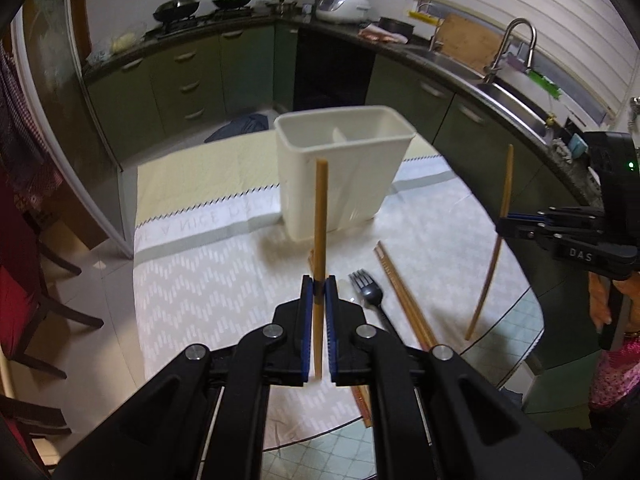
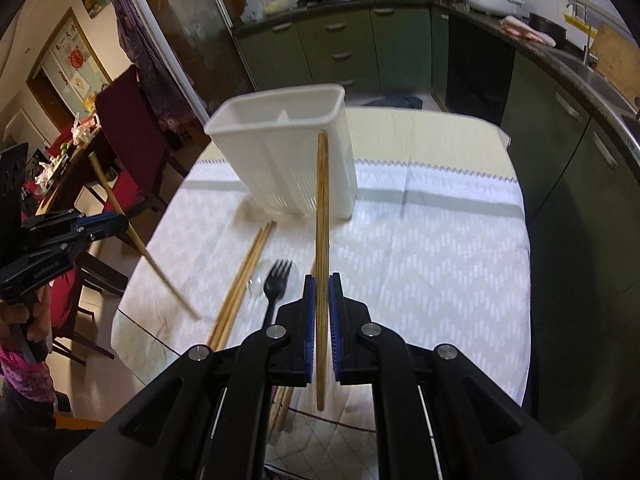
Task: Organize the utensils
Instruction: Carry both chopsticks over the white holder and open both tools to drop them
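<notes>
Chopsticks lifted, caddy waiting

Chopsticks in both grippers, held above the table; delivery step in hand, by judgement. Caddy, white, with a divider inside, stands upright on the cloth at the far middle of the table, nothing seen inside from these views.

Left gripper closed on one chopstick, nearly upright, upper end in front of the caddy wall. Right gripper closed on what looks like one chopstick, maybe two pressed together; cannot tell for sure. Also nearly upright, upper end near the caddy rim in the picture.

Next move, likely: bring each stick over the rim, lower end first, and open the jaws only when the stick is inside one compartment. Needs care with the divider and with the thin rim; a tilted stick could push the light caddy over.

Around: a loose pair of chopsticks flat on the cloth, just beside a dark fork, both between the grippers and the caddy. Some clear thing beside the fork, too blurred to name. Two grippers near each other, so one at a time seems safer.
</notes>
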The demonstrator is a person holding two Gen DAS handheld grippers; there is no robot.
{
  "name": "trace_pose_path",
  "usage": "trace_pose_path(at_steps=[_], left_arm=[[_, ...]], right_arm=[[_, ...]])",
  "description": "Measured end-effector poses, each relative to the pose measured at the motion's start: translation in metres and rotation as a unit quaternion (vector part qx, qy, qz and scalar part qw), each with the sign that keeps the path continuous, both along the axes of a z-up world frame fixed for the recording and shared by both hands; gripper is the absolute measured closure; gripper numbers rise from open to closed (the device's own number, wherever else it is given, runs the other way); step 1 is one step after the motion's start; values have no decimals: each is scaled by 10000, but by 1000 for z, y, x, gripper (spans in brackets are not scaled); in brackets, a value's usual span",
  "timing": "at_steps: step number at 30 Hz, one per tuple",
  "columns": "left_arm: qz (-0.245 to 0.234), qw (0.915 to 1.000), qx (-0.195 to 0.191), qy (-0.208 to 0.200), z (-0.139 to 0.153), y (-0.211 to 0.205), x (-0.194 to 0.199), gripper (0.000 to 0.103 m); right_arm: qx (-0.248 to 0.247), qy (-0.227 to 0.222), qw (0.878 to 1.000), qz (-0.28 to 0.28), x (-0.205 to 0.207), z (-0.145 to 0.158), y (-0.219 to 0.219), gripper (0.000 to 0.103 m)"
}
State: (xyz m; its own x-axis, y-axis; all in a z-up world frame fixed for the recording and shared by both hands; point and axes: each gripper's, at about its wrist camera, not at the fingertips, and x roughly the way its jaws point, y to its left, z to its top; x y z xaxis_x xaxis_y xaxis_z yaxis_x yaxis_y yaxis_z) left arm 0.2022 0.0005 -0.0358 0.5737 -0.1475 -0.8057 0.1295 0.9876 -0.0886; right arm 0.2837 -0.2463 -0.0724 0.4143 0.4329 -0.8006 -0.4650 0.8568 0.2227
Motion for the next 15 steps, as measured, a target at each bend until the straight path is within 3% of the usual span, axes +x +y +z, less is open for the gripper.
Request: trace_pose_path(at_steps=[8,15], left_arm=[[-113,9995,-58,-276,38,-8,14,97],[-140,9970,79,-753,107,-14,35,97]], right_arm=[[195,-370,9991,23,6,43,5,96],[482,-825,9954,22,16,102,11,96]])
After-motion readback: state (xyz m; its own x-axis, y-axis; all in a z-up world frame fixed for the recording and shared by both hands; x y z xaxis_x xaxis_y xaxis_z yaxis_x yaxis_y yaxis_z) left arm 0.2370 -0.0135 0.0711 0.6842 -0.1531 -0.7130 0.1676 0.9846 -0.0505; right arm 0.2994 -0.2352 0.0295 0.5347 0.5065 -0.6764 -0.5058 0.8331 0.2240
